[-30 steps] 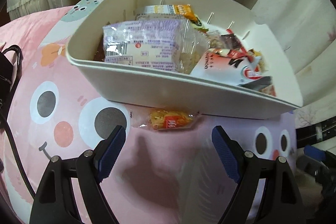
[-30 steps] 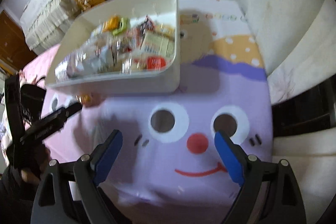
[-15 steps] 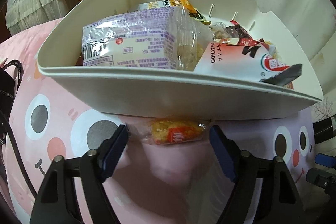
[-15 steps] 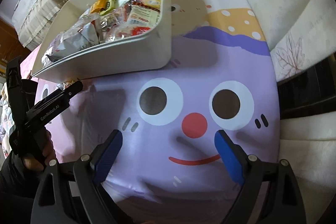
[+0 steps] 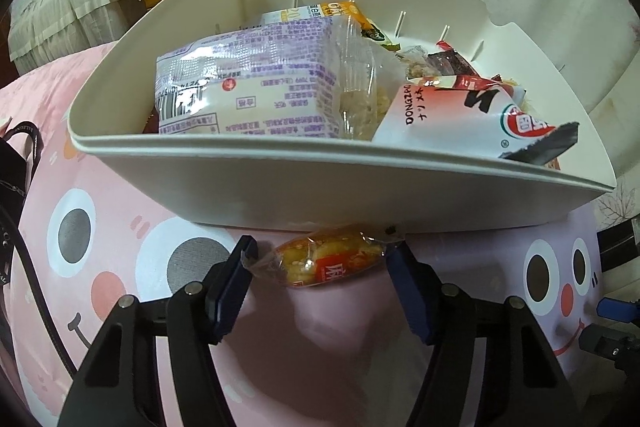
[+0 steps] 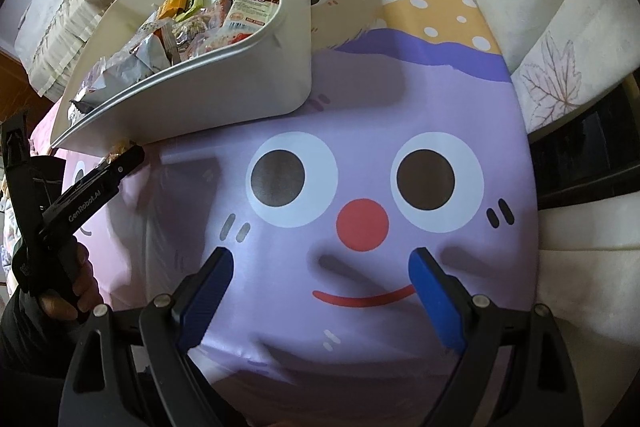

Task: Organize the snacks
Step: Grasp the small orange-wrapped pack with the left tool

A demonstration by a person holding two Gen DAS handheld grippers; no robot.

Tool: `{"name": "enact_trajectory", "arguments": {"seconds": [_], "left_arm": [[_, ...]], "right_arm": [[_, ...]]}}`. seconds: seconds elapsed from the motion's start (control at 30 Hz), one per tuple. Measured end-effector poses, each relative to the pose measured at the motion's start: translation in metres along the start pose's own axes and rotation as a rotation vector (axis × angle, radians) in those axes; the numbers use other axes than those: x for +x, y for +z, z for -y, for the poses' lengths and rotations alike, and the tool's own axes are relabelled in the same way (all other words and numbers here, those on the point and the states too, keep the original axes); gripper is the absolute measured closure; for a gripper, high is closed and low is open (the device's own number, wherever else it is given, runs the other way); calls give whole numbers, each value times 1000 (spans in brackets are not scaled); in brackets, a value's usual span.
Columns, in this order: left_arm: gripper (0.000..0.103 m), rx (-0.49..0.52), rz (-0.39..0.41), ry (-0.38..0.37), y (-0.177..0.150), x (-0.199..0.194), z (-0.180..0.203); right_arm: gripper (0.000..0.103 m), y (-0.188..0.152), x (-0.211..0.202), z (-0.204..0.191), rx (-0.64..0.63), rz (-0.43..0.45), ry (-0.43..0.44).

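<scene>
The left gripper (image 5: pixel 322 259) points steeply down at a small snack packet (image 5: pixel 326 261) lying on the pink part of a cartoon-face cloth (image 5: pixel 120 227). The packet is clear wrapping over orange-yellow crumbly pieces, with a red label near its middle. Its long axis runs left to right, one crimped end toward each blue pad. It sits just in front of the near wall of a white bin (image 5: pixel 320 183), partly under the overhang. The jaws are closing with the packet between them; the crimped ends reach the pads, but no firm squeeze shows.

The bin holds more snacks: at left a large purple-and-white printed bag (image 5: pixel 248 95), at right a white and red packet (image 5: pixel 472 115) whose dark end points right.

Farther right, the right gripper (image 6: pixel 320 283) hangs over the purple face of the cloth, its jaws wide apart and empty. In that view a hand (image 6: pixel 76 291) holds the left gripper's handle.
</scene>
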State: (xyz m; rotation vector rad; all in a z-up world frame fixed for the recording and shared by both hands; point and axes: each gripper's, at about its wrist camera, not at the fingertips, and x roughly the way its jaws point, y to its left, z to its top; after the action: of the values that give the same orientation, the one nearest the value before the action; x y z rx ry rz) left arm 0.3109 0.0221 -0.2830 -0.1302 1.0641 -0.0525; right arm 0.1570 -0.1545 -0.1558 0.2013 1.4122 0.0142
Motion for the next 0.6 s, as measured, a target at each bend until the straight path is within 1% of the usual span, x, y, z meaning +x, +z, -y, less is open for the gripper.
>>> {"name": "enact_trajectory", "arguments": {"seconds": [0.13, 0.33, 0.6], "left_arm": [[38, -3, 1, -2, -1, -3, -1], [38, -2, 17, -5, -1, -18, -7], [38, 18, 11, -2, -2, -57, -13]], "right_arm": [[13, -2, -1, 0, 5, 1, -3], [13, -5, 1, 0, 21, -4, -4], [13, -4, 8, -13, 27, 0, 35]]}}
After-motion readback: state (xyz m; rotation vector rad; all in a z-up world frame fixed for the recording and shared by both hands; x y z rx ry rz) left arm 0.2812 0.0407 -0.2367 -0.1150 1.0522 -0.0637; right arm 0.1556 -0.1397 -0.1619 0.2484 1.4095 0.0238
